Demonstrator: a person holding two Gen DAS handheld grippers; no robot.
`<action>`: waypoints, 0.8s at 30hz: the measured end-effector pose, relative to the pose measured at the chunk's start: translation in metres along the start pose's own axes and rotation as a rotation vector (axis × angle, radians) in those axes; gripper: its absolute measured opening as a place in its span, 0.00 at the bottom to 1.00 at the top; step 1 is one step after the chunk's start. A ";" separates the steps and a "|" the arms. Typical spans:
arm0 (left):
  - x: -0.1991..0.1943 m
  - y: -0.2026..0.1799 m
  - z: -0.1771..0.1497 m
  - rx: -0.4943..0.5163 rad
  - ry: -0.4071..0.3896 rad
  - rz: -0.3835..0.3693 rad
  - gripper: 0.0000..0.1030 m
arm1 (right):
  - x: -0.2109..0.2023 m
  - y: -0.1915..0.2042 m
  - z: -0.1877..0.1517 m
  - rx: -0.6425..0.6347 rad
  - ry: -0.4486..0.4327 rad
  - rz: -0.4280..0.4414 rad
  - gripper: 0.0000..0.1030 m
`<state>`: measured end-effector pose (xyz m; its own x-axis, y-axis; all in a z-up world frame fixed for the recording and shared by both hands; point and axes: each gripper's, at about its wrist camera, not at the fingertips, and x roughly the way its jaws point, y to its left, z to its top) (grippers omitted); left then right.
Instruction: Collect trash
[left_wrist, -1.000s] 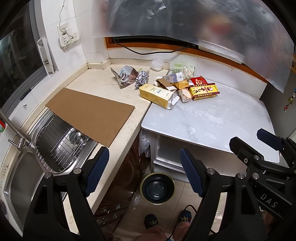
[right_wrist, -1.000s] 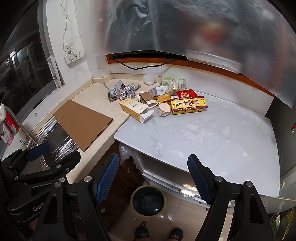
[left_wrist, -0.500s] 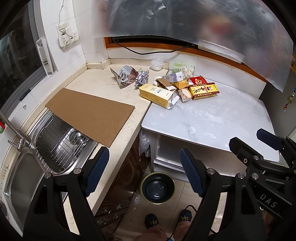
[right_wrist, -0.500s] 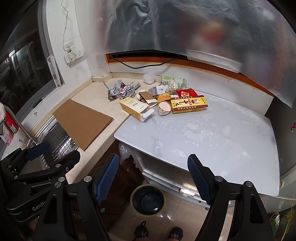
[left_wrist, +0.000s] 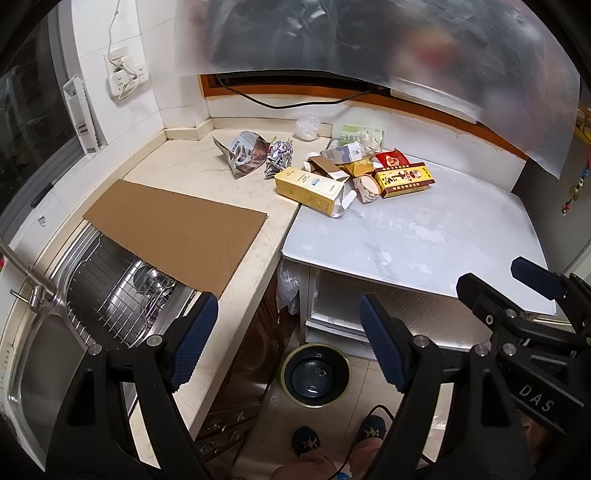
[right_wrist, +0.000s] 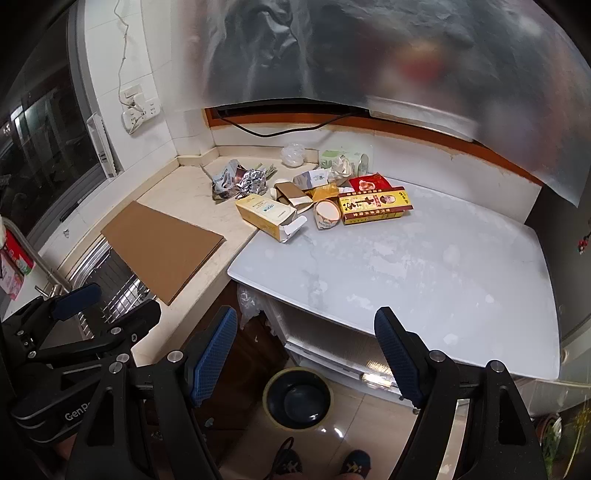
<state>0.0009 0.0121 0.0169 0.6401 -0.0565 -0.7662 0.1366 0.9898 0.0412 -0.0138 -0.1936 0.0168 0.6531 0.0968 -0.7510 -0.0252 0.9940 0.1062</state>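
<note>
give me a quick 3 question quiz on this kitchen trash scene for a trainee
1. True or false: the left gripper is shut on a piece of trash.
2. Which surface does the red and yellow box lie on: A) the white tabletop, B) the cardboard sheet, C) the floor?
3. What stands on the floor below the counter edge, between the fingers in both wrist views?

Key
1. False: both it and the right gripper stand open and empty.
2. A, beside the paper cup and near the pale yellow carton.
3. A round dark bin, nothing visible inside.
</note>
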 end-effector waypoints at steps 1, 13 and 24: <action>0.002 0.003 0.000 0.002 0.001 -0.003 0.74 | 0.000 0.001 -0.001 0.004 0.000 -0.001 0.76; 0.034 0.020 0.013 0.009 0.053 -0.093 0.74 | 0.011 0.007 0.003 0.071 0.033 -0.031 0.76; 0.087 0.015 0.044 -0.046 0.131 -0.104 0.74 | 0.043 -0.037 0.029 0.183 0.059 -0.006 0.76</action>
<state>0.0924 0.0160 -0.0209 0.5199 -0.1446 -0.8419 0.1605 0.9846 -0.0700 0.0372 -0.2273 -0.0005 0.6069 0.0987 -0.7886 0.1201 0.9695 0.2138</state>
